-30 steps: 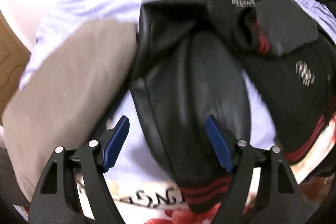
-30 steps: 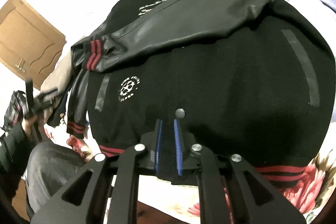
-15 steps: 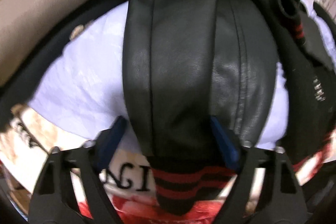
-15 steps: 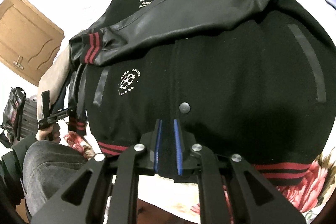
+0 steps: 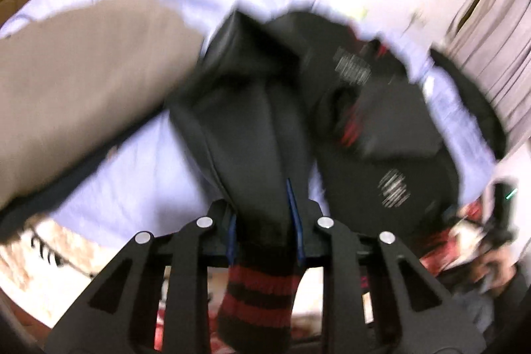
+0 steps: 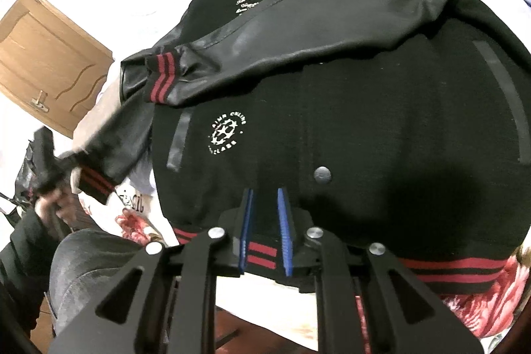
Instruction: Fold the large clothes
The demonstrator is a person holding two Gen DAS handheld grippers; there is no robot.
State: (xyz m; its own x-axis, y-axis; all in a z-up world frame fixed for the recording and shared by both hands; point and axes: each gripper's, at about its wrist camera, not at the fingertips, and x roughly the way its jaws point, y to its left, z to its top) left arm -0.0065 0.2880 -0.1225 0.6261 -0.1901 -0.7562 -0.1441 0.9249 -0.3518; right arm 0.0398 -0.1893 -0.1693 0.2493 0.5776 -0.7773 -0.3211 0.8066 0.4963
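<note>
A black varsity jacket (image 6: pixel 365 128) with red-striped trim lies front up on the bed. Its right leather sleeve (image 6: pixel 298 32) is folded across the chest. My left gripper (image 5: pixel 265 221) is shut on the left sleeve (image 5: pixel 259 135) just above its red-striped cuff (image 5: pixel 259 294) and lifts it; the view is blurred. It also shows at the left of the right wrist view (image 6: pixel 49 168). My right gripper (image 6: pixel 265 231) has its jaws narrowly apart around the jacket's striped hem (image 6: pixel 262 254) at the near edge.
A tan pillow (image 5: pixel 76 68) lies left of the jacket on the pale lavender sheet (image 5: pixel 132 181). A floral bedcover (image 6: pixel 491 287) shows at the near edge. A wooden door (image 6: pixel 43 62) stands at the left. My jeans-clad knee (image 6: pixel 93 267) is by the bed edge.
My left gripper has closed on the left sleeve near the cuff and pulled it up. My right gripper's jaws have opened slightly on the hem.
</note>
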